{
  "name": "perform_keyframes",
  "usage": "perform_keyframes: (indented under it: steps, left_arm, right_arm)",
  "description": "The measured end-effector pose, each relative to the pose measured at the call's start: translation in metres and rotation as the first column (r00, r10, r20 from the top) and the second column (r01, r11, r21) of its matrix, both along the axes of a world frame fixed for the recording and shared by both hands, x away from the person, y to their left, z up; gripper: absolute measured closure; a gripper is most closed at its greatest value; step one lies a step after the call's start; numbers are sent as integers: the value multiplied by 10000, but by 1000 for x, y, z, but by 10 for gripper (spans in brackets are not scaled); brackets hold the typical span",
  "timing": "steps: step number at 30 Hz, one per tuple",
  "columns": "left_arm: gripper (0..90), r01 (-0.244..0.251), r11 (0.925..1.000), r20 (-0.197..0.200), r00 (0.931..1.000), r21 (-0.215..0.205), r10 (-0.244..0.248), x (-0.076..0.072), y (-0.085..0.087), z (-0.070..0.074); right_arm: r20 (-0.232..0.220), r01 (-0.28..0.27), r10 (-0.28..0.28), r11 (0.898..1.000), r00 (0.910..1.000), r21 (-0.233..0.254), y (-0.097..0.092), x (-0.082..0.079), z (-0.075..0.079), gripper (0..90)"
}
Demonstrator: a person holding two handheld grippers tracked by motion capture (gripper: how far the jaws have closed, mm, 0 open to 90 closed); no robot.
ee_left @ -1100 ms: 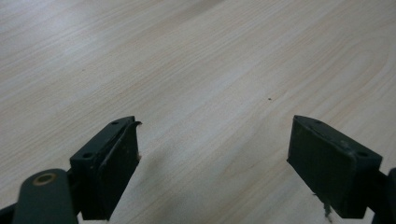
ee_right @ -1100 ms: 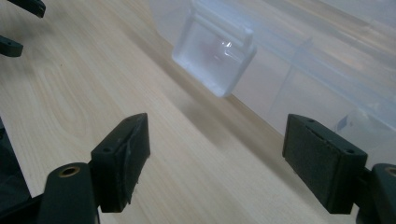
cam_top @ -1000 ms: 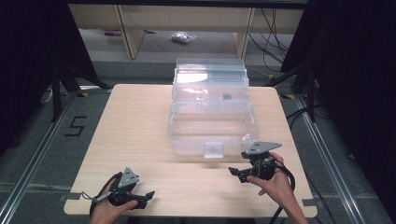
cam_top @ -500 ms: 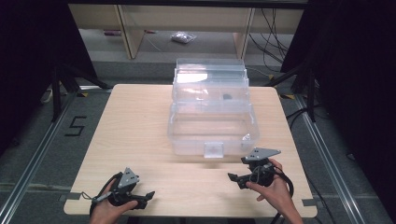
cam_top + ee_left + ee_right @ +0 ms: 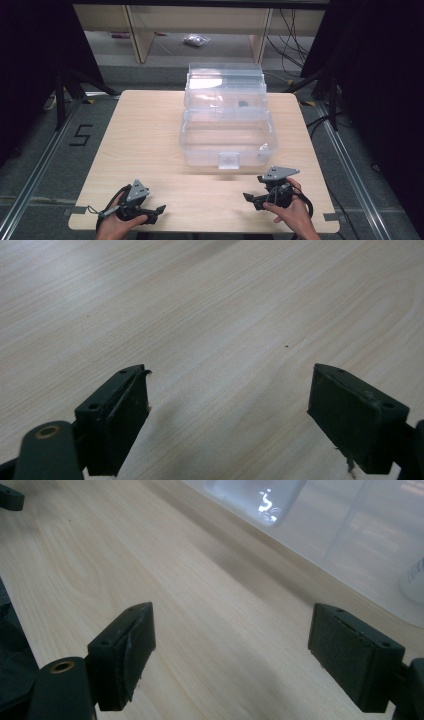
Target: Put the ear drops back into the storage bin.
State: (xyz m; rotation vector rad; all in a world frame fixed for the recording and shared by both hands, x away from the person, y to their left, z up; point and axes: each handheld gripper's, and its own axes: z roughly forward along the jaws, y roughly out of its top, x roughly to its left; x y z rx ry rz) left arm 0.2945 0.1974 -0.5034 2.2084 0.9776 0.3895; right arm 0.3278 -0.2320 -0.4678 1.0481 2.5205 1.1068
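Wood-grain table (image 5: 150, 130), clear rectangular plastic box (image 5: 227, 142)

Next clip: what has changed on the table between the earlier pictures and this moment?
The right gripper drew back from the clear plastic storage box toward the table's near edge and sank; its jaws have just been opening, nothing between them. The left gripper, jaws open, and the box stayed put.

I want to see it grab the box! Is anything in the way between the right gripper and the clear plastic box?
No. Bare table lies between the right gripper and the clear plastic box; its jaws are open, empty.
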Motion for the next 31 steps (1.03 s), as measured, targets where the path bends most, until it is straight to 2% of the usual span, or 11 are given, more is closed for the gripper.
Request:
perform_keyframes:
  steps: [8,9,12,18,20,21,22,26,27,29,31]
  left_arm:
    - [158,-22,10000,-19,10000,-51,21,0,-1,0]
    - [157,-20,10000,-18,10000,-45,20,0,-1,0]
    - [158,-17,10000,-12,10000,-51,17,0,-1,0]
    - [157,-23,10000,-28,10000,-54,22,0,-1,-1]
    - [157,-6,10000,-29,10000,-30,5,0,-1,0]
    - [157,-18,10000,-27,10000,-46,18,0,-1,0]
    - [158,-17,10000,-30,10000,-40,17,0,-1,0]
    - [157,-20,10000,-20,10000,-38,20,0,-1,0]
    - [158,-27,10000,-18,10000,-51,27,0,-1,0]
    - [158,-17,10000,-17,10000,-34,17,0,-1,0]
    - [158,-19,10000,-17,10000,-35,19,0,-1,0]
  right_arm:
    - [-43,46,-46,10000,10000,51,-3,-6,-7,196]
    - [-257,163,-161,9998,9995,84,-2,-10,-8,195]
    - [-95,-49,50,10000,9999,26,-3,-10,-12,186]
    - [-454,-27,20,9999,9990,-147,-4,-18,-15,185]
    - [-242,-203,198,9996,9995,-185,-5,-18,-17,186]
    - [-168,40,-41,10000,9999,-78,-5,-20,-17,185]
    - [-271,-143,139,9998,9995,-167,-6,-20,-16,186]
    - [-361,95,-99,9999,9993,-126,-9,-23,-17,185]
    - [-135,64,-64,10000,9999,-26,-9,-22,-19,185]
    - [-461,182,-190,9997,9988,-175,-10,-23,-17,183]
    - [-323,5,-8,9999,9995,-105,-11,-21,-17,183]
